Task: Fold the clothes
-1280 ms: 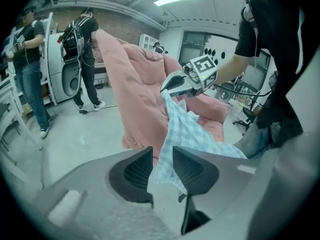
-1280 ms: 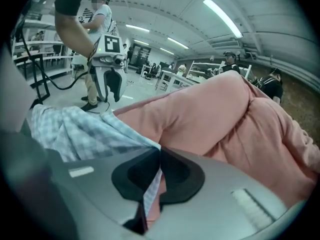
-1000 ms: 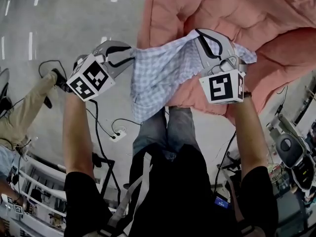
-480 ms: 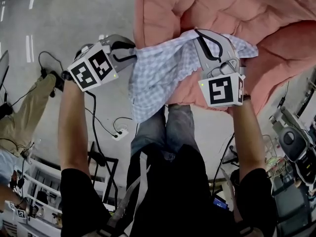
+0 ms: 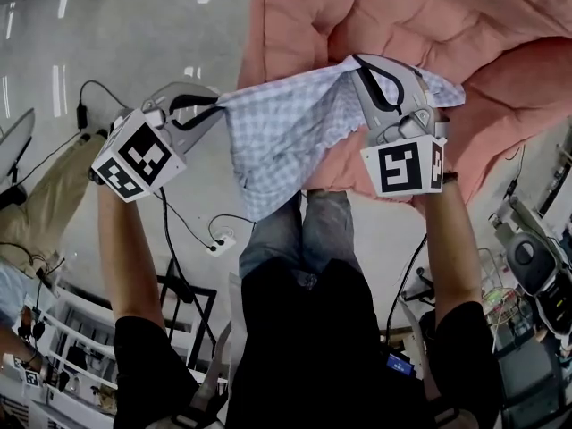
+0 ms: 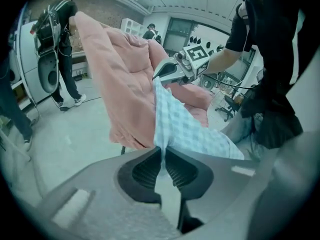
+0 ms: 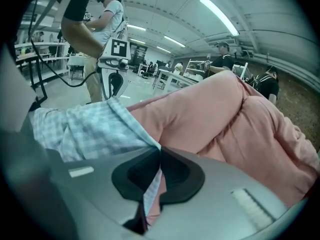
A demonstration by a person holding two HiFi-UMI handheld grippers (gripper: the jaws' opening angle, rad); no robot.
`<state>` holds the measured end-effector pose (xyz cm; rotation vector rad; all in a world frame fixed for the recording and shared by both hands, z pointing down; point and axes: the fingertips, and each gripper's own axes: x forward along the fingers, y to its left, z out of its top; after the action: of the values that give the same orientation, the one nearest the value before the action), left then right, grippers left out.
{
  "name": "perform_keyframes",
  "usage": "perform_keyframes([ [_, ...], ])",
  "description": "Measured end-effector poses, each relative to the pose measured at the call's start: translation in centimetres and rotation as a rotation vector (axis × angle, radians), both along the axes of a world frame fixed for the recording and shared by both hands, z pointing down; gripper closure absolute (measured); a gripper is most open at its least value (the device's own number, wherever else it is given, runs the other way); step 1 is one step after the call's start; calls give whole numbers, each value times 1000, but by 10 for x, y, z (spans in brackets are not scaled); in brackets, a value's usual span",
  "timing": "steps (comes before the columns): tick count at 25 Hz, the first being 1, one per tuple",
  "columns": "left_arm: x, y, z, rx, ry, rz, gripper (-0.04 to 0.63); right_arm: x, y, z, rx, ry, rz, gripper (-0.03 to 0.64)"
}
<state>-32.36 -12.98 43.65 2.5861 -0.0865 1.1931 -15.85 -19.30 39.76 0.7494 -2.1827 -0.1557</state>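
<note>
Left gripper [image 5: 213, 107]: fingers have just been closing and now pinch one top corner of the checked garment [image 5: 286, 137], with cloth seen between the pads. Right gripper [image 5: 362, 68]: fingers closed on the opposite top corner, a strip of cloth trailing back through them. The garment is in the air, its top edge spanning between the two grippers and the rest hanging loose. It hangs at the near left corner of the pink quilt [image 5: 429, 16], partly over the floor [image 5: 134, 43].
</note>
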Motion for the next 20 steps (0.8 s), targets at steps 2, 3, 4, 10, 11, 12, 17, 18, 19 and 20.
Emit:
perform_keyframes([
  [2,-10,-15,-13,32,6,-48,558,-4,-5,-8,12,-5,-3,609],
  [3,-14,-26,-17,54,10,-79,558,-5,-9,-11,18,-10,-1,609],
  [4,-18,-37,-20,79,9,-113,560,-6,-14,-12,22,-15,6,609],
  [10,-37,-90,-11,259,-73,-323,560,-9,-39,8,54,8,73,609],
  [11,-37,-94,-9,283,-87,-349,560,-9,-42,10,59,8,83,609],
  [12,-34,-95,-7,301,-98,-368,561,-9,-43,13,60,7,93,609],
  [17,-31,-83,16,282,-109,-413,536,-9,-41,33,37,50,104,607],
  [18,-35,-80,22,265,-118,-419,509,-12,-38,41,13,68,96,601],
  [19,-38,-75,27,245,-130,-423,460,-14,-34,50,-22,83,88,539],
  [20,-39,-70,30,227,-138,-428,404,-14,-28,57,-59,92,80,471],
])
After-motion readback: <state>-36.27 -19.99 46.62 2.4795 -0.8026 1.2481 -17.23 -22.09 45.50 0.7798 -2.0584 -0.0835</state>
